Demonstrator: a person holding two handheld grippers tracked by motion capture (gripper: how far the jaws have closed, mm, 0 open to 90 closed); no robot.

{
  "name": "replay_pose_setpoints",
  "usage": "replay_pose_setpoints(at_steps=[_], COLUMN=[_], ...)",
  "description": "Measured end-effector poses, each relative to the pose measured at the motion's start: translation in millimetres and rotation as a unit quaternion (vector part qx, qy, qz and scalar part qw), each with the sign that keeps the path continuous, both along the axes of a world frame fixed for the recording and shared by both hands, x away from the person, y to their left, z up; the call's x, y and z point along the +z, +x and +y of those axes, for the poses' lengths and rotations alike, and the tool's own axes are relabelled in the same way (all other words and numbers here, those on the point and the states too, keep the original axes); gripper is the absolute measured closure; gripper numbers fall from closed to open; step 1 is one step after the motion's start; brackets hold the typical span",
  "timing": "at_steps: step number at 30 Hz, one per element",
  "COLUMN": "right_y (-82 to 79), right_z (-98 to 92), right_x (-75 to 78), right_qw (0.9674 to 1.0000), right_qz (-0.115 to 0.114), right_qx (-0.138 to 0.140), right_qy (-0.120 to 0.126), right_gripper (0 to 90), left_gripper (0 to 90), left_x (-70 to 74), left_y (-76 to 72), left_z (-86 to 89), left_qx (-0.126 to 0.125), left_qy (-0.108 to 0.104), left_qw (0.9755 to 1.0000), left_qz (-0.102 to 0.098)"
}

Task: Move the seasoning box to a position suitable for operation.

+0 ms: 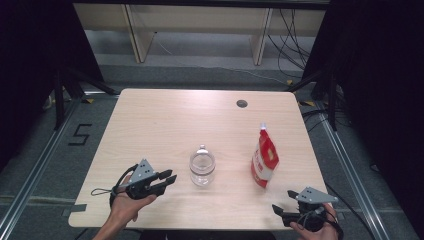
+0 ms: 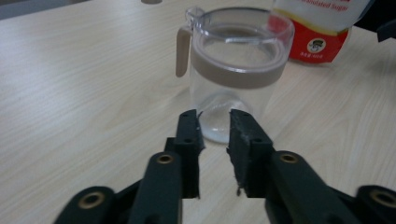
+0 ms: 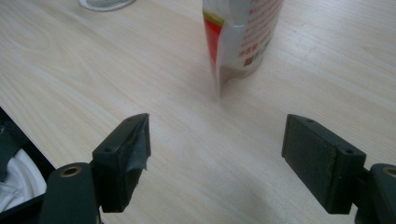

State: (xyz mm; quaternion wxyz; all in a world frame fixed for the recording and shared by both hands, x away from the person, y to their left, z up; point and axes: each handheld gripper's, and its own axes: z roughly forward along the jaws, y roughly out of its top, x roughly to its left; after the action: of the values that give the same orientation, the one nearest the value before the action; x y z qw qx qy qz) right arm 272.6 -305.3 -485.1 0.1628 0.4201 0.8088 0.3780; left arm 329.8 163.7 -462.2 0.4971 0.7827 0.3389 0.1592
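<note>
In the high view, a clear plastic jar (image 1: 202, 167) is standing upright near the middle of the wooden worktop (image 1: 165, 120), and a red-and-white sugar pouch (image 1: 264, 159) is standing well apart to its right. The left gripper (image 1: 170, 179) is pointing at the jar from just beside it.

In the left gripper view, its jaws are sitting nearly closed on nothing, the jar (image 2: 233, 70) just beyond them.

In the right gripper view, the right gripper (image 3: 217, 149) is gaping wide and empty, facing the pouch (image 3: 240, 37).
</note>
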Motion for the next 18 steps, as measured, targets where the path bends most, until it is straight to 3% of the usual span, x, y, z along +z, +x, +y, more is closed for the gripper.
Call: replay_pose_setpoints(at_steps=[1,2,3,6,8,12,16,18], right_y=[2.2,0.3,2.5,2.6,0.7,3.3,0.9,2.3], right_z=[-1.7,-0.1,-1.5,-2.0,-0.2,-1.1,0.5,-0.7], right_x=[-0.3,-0.5,-1.2,-0.9,-0.8,-1.6,-1.3,-1.8], right_qw=[0.9998,1.0,1.0,0.9999,1.0,0.9998,1.0,0.9999], right_qz=[-0.012,0.001,-0.004,-0.01,-0.001,-0.011,-0.003,-0.009], right_qx=[0.01,-0.002,0.008,0.009,0.0,0.015,0.002,0.009], right_qy=[-0.011,-0.002,-0.002,-0.008,-0.002,-0.011,-0.003,-0.006], right_gripper=[24.8,24.8,24.8,24.8,24.9,25.1,25.2,25.2], left_gripper=[78.3,80.6,82.5,88.1,88.9,89.4,89.4,89.4], left_x=[2.9,4.7,7.9,15.2,20.2,30.6,39.1,42.4], left_y=[1.3,3.1,5.5,12.0,18.4,28.5,37.8,43.0], left_z=[-0.3,-1.9,-1.4,-3.9,-4.9,-11.9,-22.0,-25.7], left_qx=[-0.004,-0.005,-0.012,-0.014,-0.024,-0.031,-0.043,-0.046], left_qy=[0.008,0.001,0.01,0.007,0.001,-0.006,0.005,0.004], left_qw=[1.0,1.0,0.9998,0.9998,0.9996,0.9994,0.9989,0.9988], left_qz=[-0.003,-0.005,-0.011,-0.015,-0.018,-0.015,-0.016,-0.017])
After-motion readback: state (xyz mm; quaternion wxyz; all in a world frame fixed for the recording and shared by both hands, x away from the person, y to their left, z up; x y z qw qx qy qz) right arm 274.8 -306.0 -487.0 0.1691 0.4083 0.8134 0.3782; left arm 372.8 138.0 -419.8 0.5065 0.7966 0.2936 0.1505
